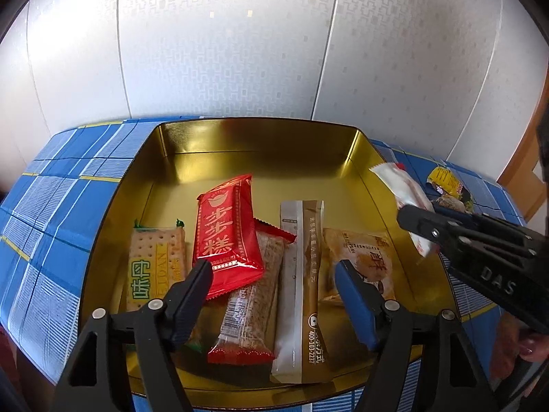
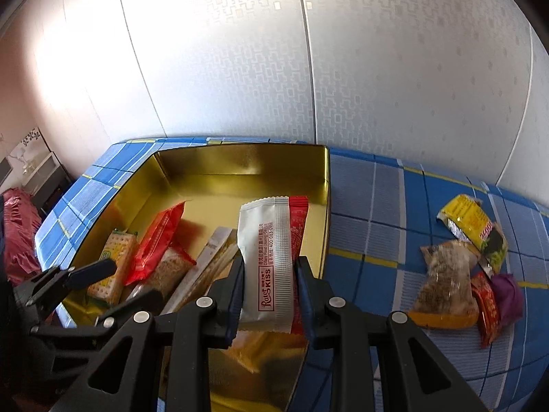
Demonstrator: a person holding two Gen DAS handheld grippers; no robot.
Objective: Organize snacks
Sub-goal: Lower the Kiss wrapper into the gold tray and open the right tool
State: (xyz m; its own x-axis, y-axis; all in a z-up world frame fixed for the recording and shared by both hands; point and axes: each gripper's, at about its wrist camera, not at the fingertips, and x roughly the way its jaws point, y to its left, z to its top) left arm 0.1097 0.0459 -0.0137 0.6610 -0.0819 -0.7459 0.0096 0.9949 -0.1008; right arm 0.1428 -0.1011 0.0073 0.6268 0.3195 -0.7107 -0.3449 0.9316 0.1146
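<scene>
- Gold tin (image 1: 357,151), 1, open, on a blue plaid cloth (image 1: 68,178) against a pale patterned wall.
- Packets lying in the tin, left wrist view: 5.
  - cracker pack (image 1: 154,261), 1, green lettering, at the left.
  - red pack (image 1: 224,230), 1, resting partly on the cracker pack and on the bar beside it.
  - grain bar (image 1: 254,295), 1, clear wrapper with red ends.
  - tan sachet (image 1: 302,285), 1, long, white strip along one side.
  - pastry pack (image 1: 363,261), 1, at the right, partly behind a blue pad.
- Left gripper (image 1: 274,274): jaws spread, nothing between the pads, hovering over the tin's near half.
- Right gripper (image 2: 269,292): jaws pinching 1 white wafer pack (image 2: 271,257) with a red side; pack upright, over the tin's right edge.
- Same wafer pack in the left wrist view (image 1: 401,192), above the tin's right wall.
- Loose snacks on the cloth, right of the tin, right wrist view: 4, clustered and touching.
  - yellow pack (image 2: 470,223), 1.
  - seed pack (image 2: 446,285), 1, clear with an orange base.
  - small red pack (image 2: 485,309), 1.
  - purple pack (image 2: 507,295), 1.
</scene>
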